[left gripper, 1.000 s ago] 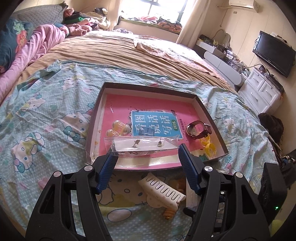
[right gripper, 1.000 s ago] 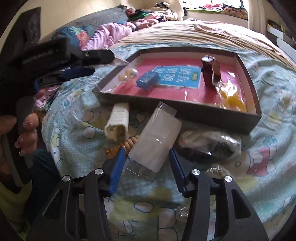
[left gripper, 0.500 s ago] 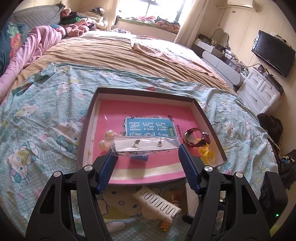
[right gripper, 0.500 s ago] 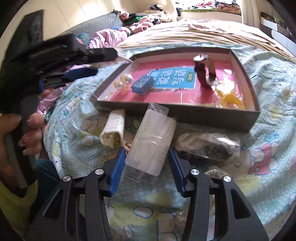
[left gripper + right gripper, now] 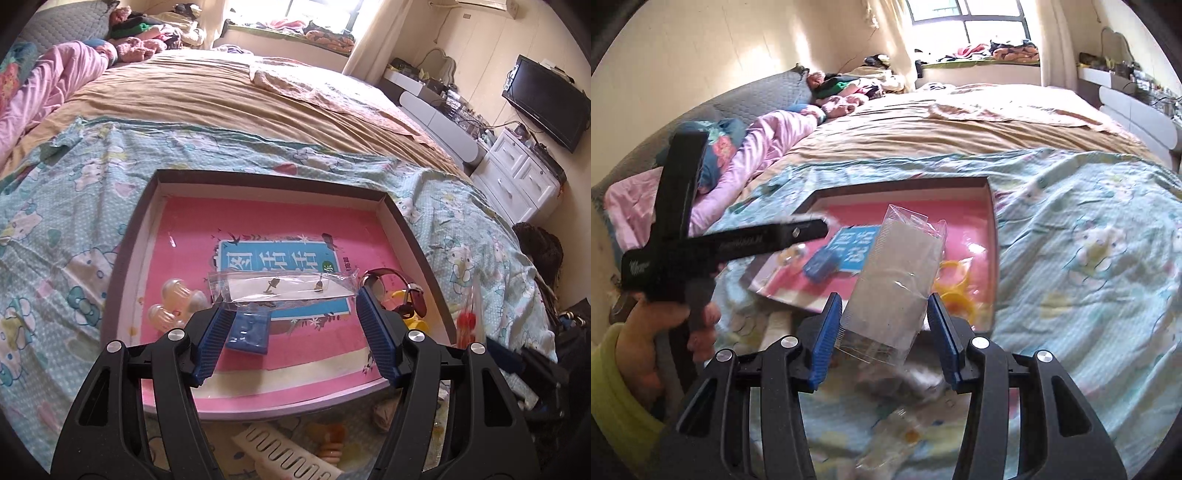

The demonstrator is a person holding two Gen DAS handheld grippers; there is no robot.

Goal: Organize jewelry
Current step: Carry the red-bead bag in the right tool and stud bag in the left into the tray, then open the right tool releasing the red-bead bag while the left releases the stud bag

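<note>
My left gripper (image 5: 291,301) is shut on a clear packet of earrings (image 5: 282,286) and holds it flat above the dark tray (image 5: 125,243) with its pink floor. In the tray lie a blue box (image 5: 248,330), clear round clips (image 5: 173,302), a watch (image 5: 402,286) and yellow rings (image 5: 413,319). My right gripper (image 5: 884,314) is shut on a clear plastic sleeve (image 5: 897,280), lifted above the bed in front of the tray (image 5: 993,243). The left gripper's body (image 5: 731,243) crosses the right wrist view.
A white hair claw (image 5: 284,454) and an orange piece (image 5: 328,441) lie on the blue cartoon sheet (image 5: 55,236) near the tray's front edge. More clear packets (image 5: 897,435) lie under my right gripper. A white dresser (image 5: 517,177) stands at the right.
My left gripper has moved forward with the earring packet, from the tray's front edge to over its middle. My right gripper has lifted the clear sleeve off the bed and swung up.
</note>
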